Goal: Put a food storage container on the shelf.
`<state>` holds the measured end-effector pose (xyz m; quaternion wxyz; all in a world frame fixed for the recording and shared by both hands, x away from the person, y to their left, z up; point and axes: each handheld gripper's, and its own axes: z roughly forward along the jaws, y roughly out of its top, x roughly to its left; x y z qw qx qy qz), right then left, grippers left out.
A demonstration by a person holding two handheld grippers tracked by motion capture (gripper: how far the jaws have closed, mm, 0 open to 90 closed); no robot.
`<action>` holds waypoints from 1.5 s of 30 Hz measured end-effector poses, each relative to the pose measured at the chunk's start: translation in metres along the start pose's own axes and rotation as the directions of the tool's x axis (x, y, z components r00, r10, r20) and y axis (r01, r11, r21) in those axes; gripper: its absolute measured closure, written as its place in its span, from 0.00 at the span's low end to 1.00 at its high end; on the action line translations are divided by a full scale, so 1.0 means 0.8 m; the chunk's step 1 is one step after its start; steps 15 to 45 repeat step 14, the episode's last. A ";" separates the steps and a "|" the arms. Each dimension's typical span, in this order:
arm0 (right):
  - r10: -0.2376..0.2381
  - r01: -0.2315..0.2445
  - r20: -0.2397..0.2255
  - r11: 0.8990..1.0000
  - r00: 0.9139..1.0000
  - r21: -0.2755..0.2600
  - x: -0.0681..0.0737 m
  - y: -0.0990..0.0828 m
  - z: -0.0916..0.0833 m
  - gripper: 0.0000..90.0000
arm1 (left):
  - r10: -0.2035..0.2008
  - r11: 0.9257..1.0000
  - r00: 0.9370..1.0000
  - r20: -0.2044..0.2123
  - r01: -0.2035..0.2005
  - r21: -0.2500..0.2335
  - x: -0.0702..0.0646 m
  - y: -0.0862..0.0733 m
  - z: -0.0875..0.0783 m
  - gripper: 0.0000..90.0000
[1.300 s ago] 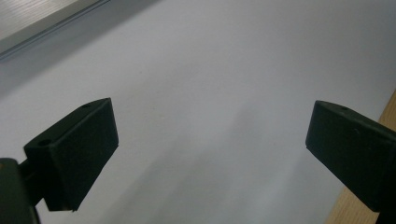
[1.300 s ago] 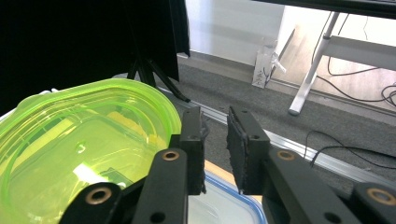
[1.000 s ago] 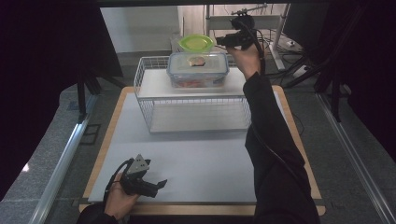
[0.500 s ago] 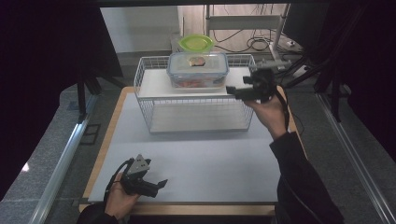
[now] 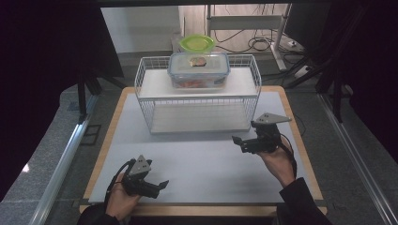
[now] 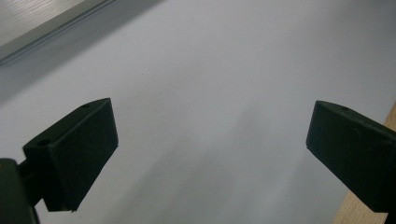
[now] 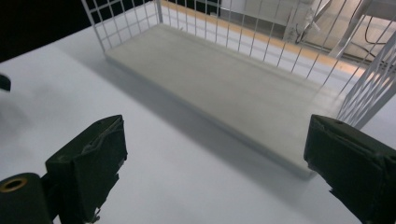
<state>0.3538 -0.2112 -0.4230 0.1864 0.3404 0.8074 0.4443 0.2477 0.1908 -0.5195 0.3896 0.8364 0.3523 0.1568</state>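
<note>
On the right side of the white mat (image 5: pixel 197 164), at about four o'clock from its middle, the right gripper (image 5: pixel 240 142) hangs low with its tips turned toward the wire rack (image 5: pixel 145 101). Its jaws have just been opening and now stand wide with nothing between them; the right gripper view looks across bare mat into the rack's lower tier. At seven o'clock, near the front edge, the left gripper (image 5: pixel 162 184) rests in its hand, jaws likewise spread and empty over the mat.

The green bowl (image 5: pixel 197 43) sits at twelve o'clock, just behind the rack and beyond the lidded container (image 5: pixel 199 69) that stands on the rack's upper shelf (image 5: pixel 155 86). With the bowl set down and the right claw free and well apart from it, the placing step looks finished. The next move probably calls for little more than settling the right hand on the mat, or a fresh reach to the container if that is to be handled.

The rack is thin white wire in a square grid, with flat pale boards for shelves. The container is clear plastic, rectangular with rounded corners and a blue-rimmed lid; something reddish shows inside. The bowl is glossy, round and shallow. The mat is smooth and matte on a wooden-edged board (image 5: pixel 300 140).
</note>
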 end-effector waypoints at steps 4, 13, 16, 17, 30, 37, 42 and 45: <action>0.014 -0.014 -0.020 1.000 1.000 0.012 0.007 -0.035 0.003 0.06 | 0.006 1.000 1.000 0.001 -0.006 0.000 0.000 0.000 0.001 0.02; -0.013 0.015 -0.014 0.984 1.000 0.179 0.016 -0.098 0.024 0.04 | 0.015 1.000 1.000 -0.004 -0.015 0.000 -0.001 0.000 0.000 0.02; -0.017 0.018 -0.007 0.984 1.000 0.177 0.015 -0.098 0.025 0.04 | 0.016 1.000 1.000 -0.006 -0.016 -0.002 -0.001 0.000 0.000 0.02; -0.017 0.018 -0.007 0.984 1.000 0.177 0.015 -0.098 0.025 0.04 | 0.016 1.000 1.000 -0.006 -0.016 -0.002 -0.001 0.000 0.000 0.02; -0.017 0.018 -0.007 0.984 1.000 0.177 0.015 -0.098 0.025 0.04 | 0.016 1.000 1.000 -0.006 -0.016 -0.002 -0.001 0.000 0.000 0.02; -0.017 0.018 -0.007 0.984 1.000 0.177 0.015 -0.098 0.025 0.04 | 0.016 1.000 1.000 -0.006 -0.016 -0.002 -0.001 0.000 0.000 0.02; -0.017 0.018 -0.007 0.984 1.000 0.177 0.015 -0.098 0.025 0.04 | 0.016 1.000 1.000 -0.006 -0.016 -0.002 -0.001 0.000 0.000 0.02; -0.017 0.018 -0.007 0.984 1.000 0.177 0.015 -0.098 0.025 0.04 | 0.016 1.000 1.000 -0.006 -0.016 -0.002 -0.001 0.000 0.000 0.02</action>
